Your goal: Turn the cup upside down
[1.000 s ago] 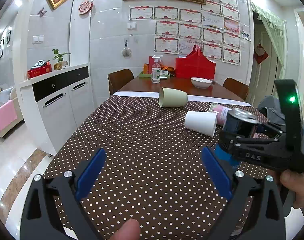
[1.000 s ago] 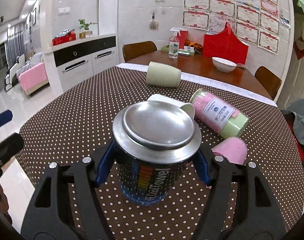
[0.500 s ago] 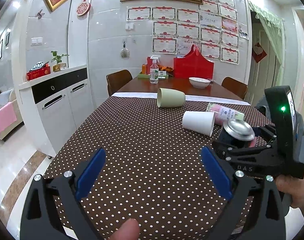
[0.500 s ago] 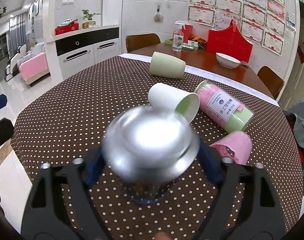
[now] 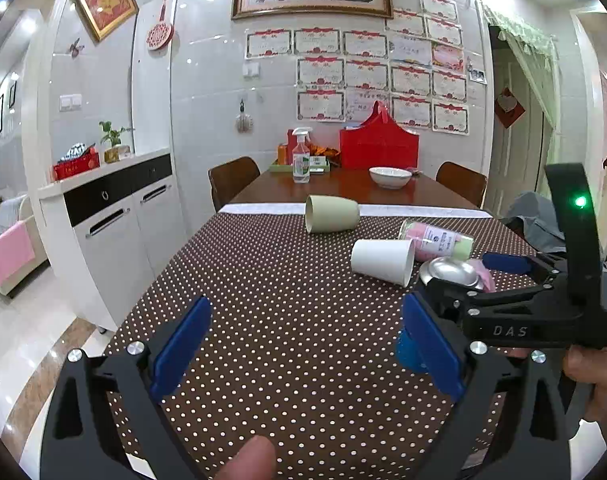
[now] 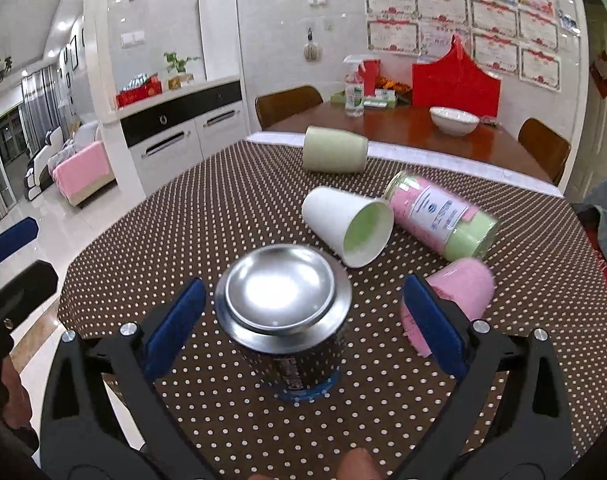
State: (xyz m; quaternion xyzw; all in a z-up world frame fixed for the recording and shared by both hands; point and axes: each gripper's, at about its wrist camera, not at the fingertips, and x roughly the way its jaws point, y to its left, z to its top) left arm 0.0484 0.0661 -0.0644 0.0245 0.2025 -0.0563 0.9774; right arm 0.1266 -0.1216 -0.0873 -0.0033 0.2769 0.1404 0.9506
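Right gripper (image 6: 299,324) spread wide, both pads clear of can (image 6: 285,320), which stands metal base up on tablecloth (image 6: 223,208), apparently flipped. Draw straight back without nudging. Left gripper (image 5: 303,356) spread, holding nothing.

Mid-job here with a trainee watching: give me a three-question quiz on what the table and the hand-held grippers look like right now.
1. True or false: the right hand-held gripper is clamped on the can.
2. Multiple choice: how many cups lie on their sides on the tablecloth? A) one B) two C) three
3. Fill in: the white cup has a ____ inside.

Key:
1. False. Its jaws stand apart on either side of the can, which stands on the cloth with its silver end up.
2. C: the white cup, the green cup and the pink cup. The bottle lies there too.
3. green
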